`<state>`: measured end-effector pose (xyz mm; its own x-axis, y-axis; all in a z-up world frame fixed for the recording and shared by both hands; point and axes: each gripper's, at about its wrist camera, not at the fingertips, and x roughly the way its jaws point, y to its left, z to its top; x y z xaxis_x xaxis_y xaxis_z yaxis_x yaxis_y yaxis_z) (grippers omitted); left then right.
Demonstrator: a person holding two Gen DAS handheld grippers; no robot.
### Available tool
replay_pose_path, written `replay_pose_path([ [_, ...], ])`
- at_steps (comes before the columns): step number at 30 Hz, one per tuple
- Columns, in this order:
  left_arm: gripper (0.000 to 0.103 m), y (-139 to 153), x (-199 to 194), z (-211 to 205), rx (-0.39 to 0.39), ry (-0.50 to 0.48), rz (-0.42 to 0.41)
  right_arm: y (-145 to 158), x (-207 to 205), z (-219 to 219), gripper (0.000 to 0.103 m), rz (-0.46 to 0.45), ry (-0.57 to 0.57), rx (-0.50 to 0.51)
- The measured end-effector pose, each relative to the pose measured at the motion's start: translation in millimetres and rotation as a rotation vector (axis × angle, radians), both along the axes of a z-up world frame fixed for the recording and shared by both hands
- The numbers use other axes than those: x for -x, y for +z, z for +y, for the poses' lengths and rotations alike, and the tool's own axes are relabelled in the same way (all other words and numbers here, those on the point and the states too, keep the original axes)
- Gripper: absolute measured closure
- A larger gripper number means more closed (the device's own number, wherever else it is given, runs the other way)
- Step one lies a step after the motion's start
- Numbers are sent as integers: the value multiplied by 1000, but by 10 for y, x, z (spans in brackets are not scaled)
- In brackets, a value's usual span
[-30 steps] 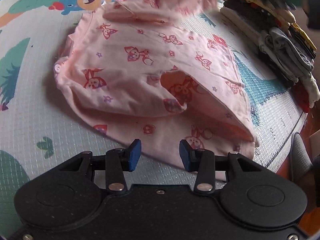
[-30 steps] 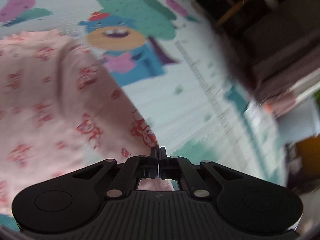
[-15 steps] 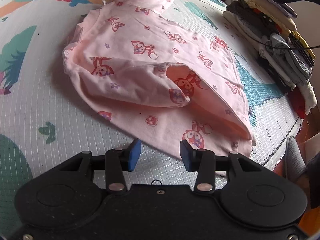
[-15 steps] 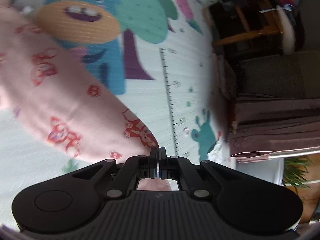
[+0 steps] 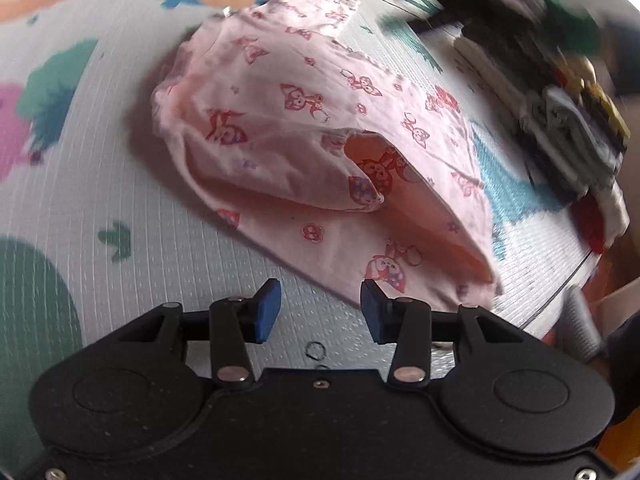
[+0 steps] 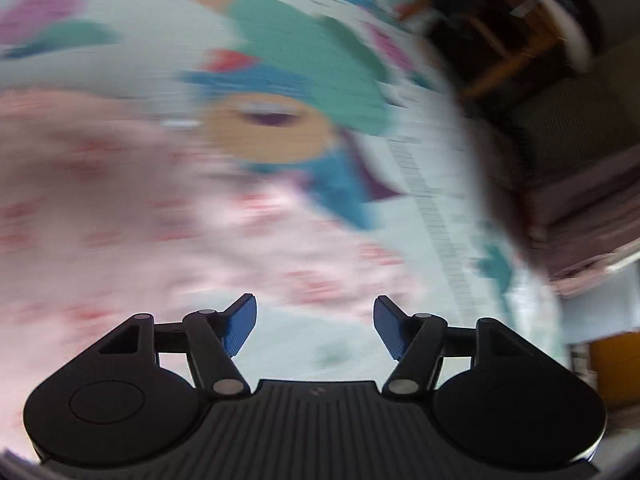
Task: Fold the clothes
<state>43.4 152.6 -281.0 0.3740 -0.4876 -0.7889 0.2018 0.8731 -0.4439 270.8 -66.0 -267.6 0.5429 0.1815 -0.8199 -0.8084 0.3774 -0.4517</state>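
A pink child's garment with red animal prints [image 5: 312,152] lies partly folded on the cartoon play mat [image 5: 80,200], one flap laid over the body. My left gripper [image 5: 320,308] is open and empty, just in front of the garment's near hem. My right gripper [image 6: 316,324] is open and empty above the mat, with the same pink garment [image 6: 120,220] blurred to its left and ahead.
A row of folded dark, grey and white clothes [image 5: 572,128] lies along the mat's right edge. Dark furniture and a wooden chair [image 6: 520,40] stand beyond the mat on the right. The right wrist view is motion-blurred.
My right gripper has opened and let go of the pink garment's end, which now lies folded over the body. The left gripper has stayed open near the hem.
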Motion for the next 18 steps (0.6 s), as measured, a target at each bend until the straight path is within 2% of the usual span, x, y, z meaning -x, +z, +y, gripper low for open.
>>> replay_pose_path([
  [3,60,-62,0,19,83,39,67,-195,679,-31,44,132,82,29],
  [6,61,-149,-2,-5,167,72,141,-391,1106,-131,46,214,140,71],
  [7,62,-178,-2,-14,194,83,165,-431,1212,-167,47,233,157,87],
  [9,62,-236,-3,-30,250,105,214,-435,1325,-248,45,206,197,83],
  [10,62,-219,-12,-85,224,86,198,-416,1309,-281,46,205,202,77],
  [13,64,-54,-54,-239,76,17,77,-312,1081,-369,46,199,126,5],
  [15,64,2,-92,-248,46,10,32,-286,906,-432,47,202,70,-32],
  [17,64,-33,-120,-288,40,-9,26,-318,841,-468,47,213,60,-57],
  [18,64,-59,-118,-340,13,-28,8,-338,821,-484,47,218,60,-68],
])
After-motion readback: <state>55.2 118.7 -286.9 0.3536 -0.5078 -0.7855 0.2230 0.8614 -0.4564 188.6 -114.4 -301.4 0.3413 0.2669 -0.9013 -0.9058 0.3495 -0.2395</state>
